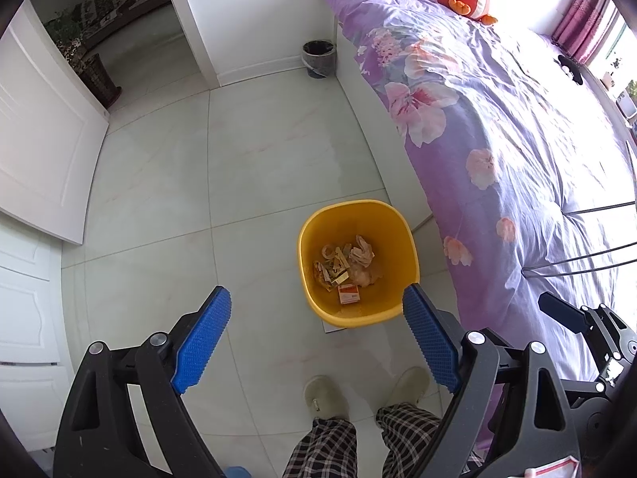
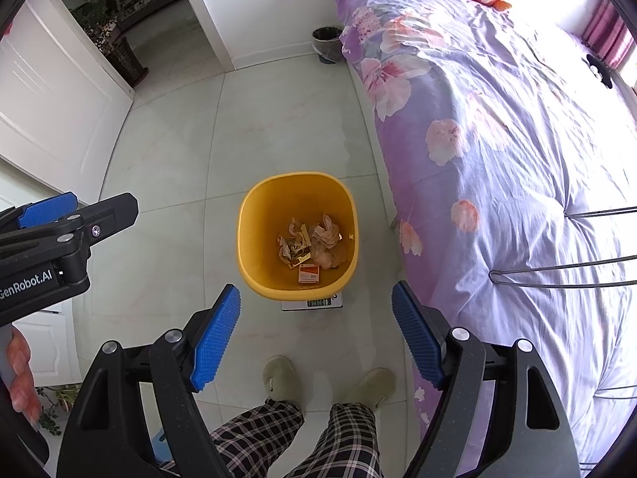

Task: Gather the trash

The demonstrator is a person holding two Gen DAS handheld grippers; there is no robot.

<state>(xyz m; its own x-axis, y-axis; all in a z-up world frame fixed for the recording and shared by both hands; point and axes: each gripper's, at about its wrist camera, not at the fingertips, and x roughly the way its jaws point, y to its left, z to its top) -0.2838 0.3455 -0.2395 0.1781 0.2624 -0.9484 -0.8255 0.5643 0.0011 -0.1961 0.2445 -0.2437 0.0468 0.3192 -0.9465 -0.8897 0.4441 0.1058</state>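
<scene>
Standing on the floor, the yellow bin (image 1: 358,263) looks light and stiff; grip its rim. Both hand-held grippers, left hand-held gripper (image 1: 318,334) and right hand-held gripper (image 2: 316,332), hover spread apart, empty.

Bin (image 2: 254,215) stands on the floor (image 2: 179,151) just left of the bed (image 2: 497,159), trash (image 2: 308,247) inside it, a flat card (image 2: 312,303) under its near edge. Person's slippers (image 2: 278,374) sit nearer the camera. Second bin (image 2: 327,44) stands far off by the wall at the bed's far corner; doorway (image 2: 131,12) far left.
</scene>
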